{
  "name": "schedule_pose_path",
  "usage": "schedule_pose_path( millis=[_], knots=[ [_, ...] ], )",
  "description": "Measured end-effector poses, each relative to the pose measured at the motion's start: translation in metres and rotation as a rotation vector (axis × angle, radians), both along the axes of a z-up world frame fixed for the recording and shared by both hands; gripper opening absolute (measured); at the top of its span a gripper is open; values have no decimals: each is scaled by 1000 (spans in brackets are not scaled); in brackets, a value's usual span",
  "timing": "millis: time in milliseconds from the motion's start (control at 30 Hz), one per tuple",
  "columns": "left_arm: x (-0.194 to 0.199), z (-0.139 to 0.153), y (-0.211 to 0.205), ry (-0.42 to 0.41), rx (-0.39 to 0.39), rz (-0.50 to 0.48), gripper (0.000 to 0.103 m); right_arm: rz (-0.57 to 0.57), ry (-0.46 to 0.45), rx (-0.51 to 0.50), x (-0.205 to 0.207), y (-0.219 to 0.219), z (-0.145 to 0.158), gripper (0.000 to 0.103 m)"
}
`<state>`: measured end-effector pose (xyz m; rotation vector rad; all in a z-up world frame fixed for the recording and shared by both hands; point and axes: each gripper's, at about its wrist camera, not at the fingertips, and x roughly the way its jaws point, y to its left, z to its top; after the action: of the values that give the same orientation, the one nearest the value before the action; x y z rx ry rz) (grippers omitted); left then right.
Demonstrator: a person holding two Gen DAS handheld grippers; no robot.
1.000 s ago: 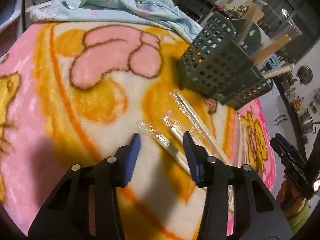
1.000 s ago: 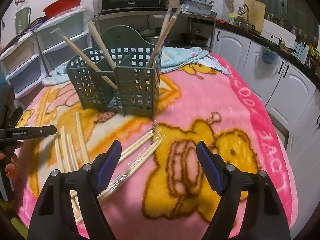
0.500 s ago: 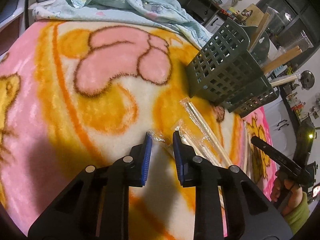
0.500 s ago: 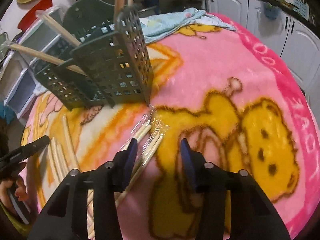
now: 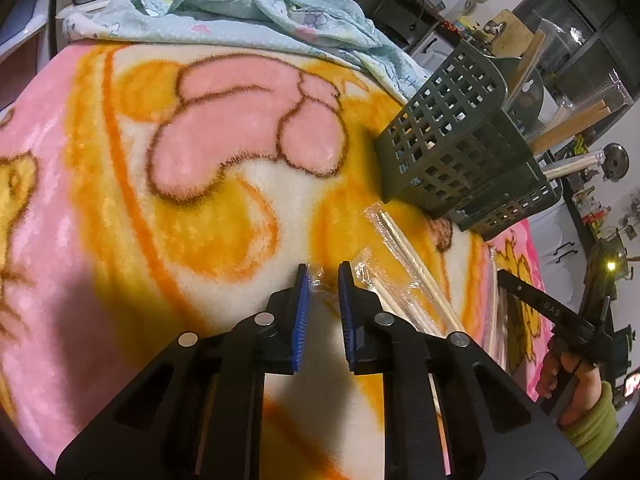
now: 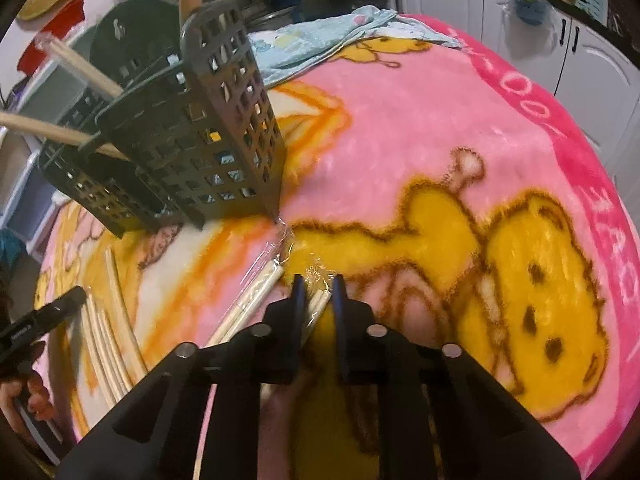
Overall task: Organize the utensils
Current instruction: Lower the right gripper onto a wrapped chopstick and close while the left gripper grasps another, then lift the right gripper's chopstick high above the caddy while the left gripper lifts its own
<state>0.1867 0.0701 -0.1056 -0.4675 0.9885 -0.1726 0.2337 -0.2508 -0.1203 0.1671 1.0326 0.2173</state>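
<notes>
A dark green lattice utensil basket (image 5: 448, 136) (image 6: 208, 132) stands on the pink and yellow blanket with several wooden chopsticks in it. Clear-wrapped chopstick pairs lie beside it. My left gripper (image 5: 323, 276) is closing, and the crumpled end of one wrapped pair (image 5: 320, 280) is pinched between its blue pads. Other wrapped pairs (image 5: 404, 240) lie just to its right. My right gripper (image 6: 317, 284) is closing too, with a wrapped chopstick pair (image 6: 320, 300) caught between its pads near the basket's corner. Another wrapped pair (image 6: 256, 296) lies just to the left.
A crumpled light blue cloth (image 5: 248, 8) (image 6: 320, 36) lies at the blanket's far edge. Several bare chopsticks (image 6: 108, 320) lie at the left. The other gripper (image 5: 532, 296) and a hand (image 5: 576, 384) show at the right. White cabinets (image 6: 592, 52) stand beyond the blanket.
Both grippers' jaws have narrowed from wide apart onto wrapped chopsticks. The right gripper came down and closer to the pair by the basket, rolling a little. The left gripper stayed in place.
</notes>
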Motion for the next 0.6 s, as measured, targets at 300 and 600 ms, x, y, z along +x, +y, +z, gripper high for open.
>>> schedule_pose_path(
  millis=[300, 600],
  knots=[
    [0, 0, 4, -1, 0, 3, 3, -21, -52, 79, -11, -15, 18, 5],
    [-9, 16, 13, -47, -4, 22, 2, 16, -149, 83, -39, -12, 52, 5]
  ],
)
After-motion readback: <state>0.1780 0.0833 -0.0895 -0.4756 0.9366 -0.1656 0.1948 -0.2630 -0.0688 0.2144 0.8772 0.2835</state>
